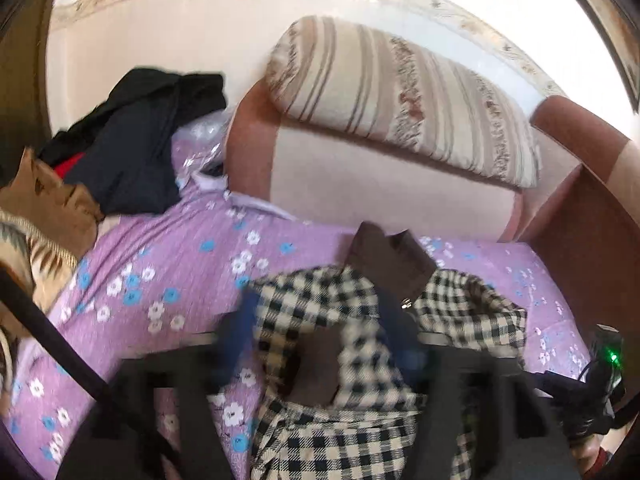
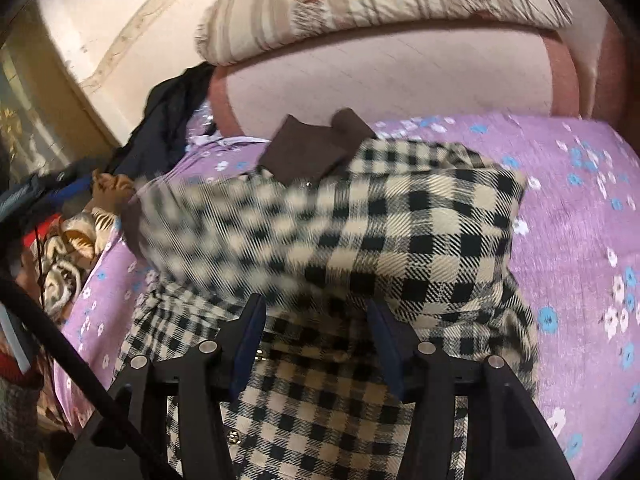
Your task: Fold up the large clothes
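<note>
A black-and-cream checked coat (image 1: 352, 360) with a brown collar (image 1: 394, 258) lies bunched on the purple flowered bedsheet (image 1: 160, 272). My left gripper (image 1: 320, 332) is open just above the coat's upper part, its blue fingers (image 1: 240, 328) blurred and spread either side of the cloth. In the right wrist view the coat (image 2: 400, 248) fills the middle, collar (image 2: 316, 152) at the far end. My right gripper (image 2: 316, 320) is open, its blue fingers (image 2: 250, 340) wide apart over the coat's lower part, holding nothing.
A pile of dark clothes (image 1: 136, 140) and a tan patterned cloth (image 1: 48, 208) lie at the bed's left. A striped pillow (image 1: 400, 96) rests on the pink headboard (image 1: 380, 192). A brown wooden side panel (image 1: 580, 240) stands at the right.
</note>
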Demonstrator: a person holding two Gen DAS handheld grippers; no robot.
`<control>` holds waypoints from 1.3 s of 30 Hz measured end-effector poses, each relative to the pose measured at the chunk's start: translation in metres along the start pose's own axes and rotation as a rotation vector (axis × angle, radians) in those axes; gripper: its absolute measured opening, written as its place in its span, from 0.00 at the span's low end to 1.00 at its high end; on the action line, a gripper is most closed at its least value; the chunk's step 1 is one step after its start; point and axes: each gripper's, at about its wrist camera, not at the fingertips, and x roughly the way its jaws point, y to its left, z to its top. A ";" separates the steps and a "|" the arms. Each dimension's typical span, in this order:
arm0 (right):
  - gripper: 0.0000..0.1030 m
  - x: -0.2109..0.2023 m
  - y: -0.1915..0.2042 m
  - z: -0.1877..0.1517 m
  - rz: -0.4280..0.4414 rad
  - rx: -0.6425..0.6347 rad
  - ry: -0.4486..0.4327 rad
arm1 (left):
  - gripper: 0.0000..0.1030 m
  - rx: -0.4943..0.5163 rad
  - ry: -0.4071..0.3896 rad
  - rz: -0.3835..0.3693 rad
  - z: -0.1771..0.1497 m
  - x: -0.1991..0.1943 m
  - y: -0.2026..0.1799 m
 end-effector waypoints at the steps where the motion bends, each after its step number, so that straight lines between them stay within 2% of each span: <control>1: 0.56 0.001 -0.005 0.000 0.005 0.025 -0.001 | 0.66 -0.020 0.010 0.009 -0.006 0.006 0.005; 4: 0.56 -0.003 -0.012 0.002 0.007 0.045 -0.010 | 0.66 -0.036 0.093 0.003 -0.019 0.039 0.014; 9: 0.56 -0.007 -0.014 0.021 -0.007 0.036 -0.066 | 0.67 -0.021 0.206 -0.004 -0.039 0.092 0.008; 11: 0.56 0.007 -0.017 0.031 0.037 0.043 -0.029 | 0.66 -0.004 0.250 0.009 -0.048 0.110 0.001; 12: 0.56 0.020 -0.019 0.035 0.066 0.044 0.018 | 0.64 0.041 0.282 0.054 -0.054 0.122 -0.006; 13: 0.56 0.029 -0.022 0.037 0.055 0.037 0.045 | 0.54 0.071 0.290 0.105 -0.058 0.129 -0.009; 14: 0.55 0.041 -0.026 0.041 0.017 0.026 0.067 | 0.50 0.100 0.301 0.157 -0.064 0.137 -0.011; 16: 0.51 0.064 -0.041 0.049 -0.061 0.043 0.101 | 0.52 0.113 0.314 0.188 -0.073 0.147 -0.010; 17: 0.48 0.073 -0.052 0.052 -0.093 0.076 0.110 | 0.53 0.126 0.292 0.201 -0.075 0.147 -0.012; 19: 0.46 0.082 -0.064 0.055 -0.092 0.123 0.106 | 0.54 0.164 0.282 0.233 -0.077 0.146 -0.018; 21: 0.46 0.077 -0.059 0.058 -0.118 0.128 0.103 | 0.53 0.158 0.292 0.221 -0.074 0.138 -0.019; 22: 0.47 0.067 -0.055 0.058 -0.120 0.115 0.088 | 0.53 0.133 0.294 0.188 -0.071 0.129 -0.016; 25: 0.52 0.031 -0.053 0.046 -0.068 0.104 0.059 | 0.55 0.033 0.268 0.101 -0.070 0.086 0.000; 28: 0.61 -0.013 -0.072 0.013 -0.055 0.124 0.054 | 0.68 -0.024 0.259 0.058 -0.086 0.041 0.024; 30: 0.61 -0.039 -0.098 -0.020 -0.097 0.155 0.084 | 0.68 -0.042 0.266 0.067 -0.104 0.019 0.041; 33: 0.61 -0.059 -0.135 -0.065 -0.121 0.239 0.137 | 0.68 -0.056 0.319 0.074 -0.140 -0.001 0.064; 35: 0.61 -0.064 -0.155 -0.096 -0.065 0.338 0.169 | 0.67 -0.117 0.374 0.015 -0.170 -0.010 0.078; 36: 0.61 -0.071 -0.161 -0.111 -0.006 0.383 0.145 | 0.67 -0.146 0.392 -0.015 -0.180 -0.013 0.081; 38: 0.61 -0.080 -0.163 -0.130 0.066 0.441 0.106 | 0.66 -0.172 0.352 -0.055 -0.195 -0.032 0.078; 39: 0.61 -0.083 -0.164 -0.140 0.130 0.481 0.111 | 0.64 -0.184 0.372 -0.108 -0.203 -0.037 0.073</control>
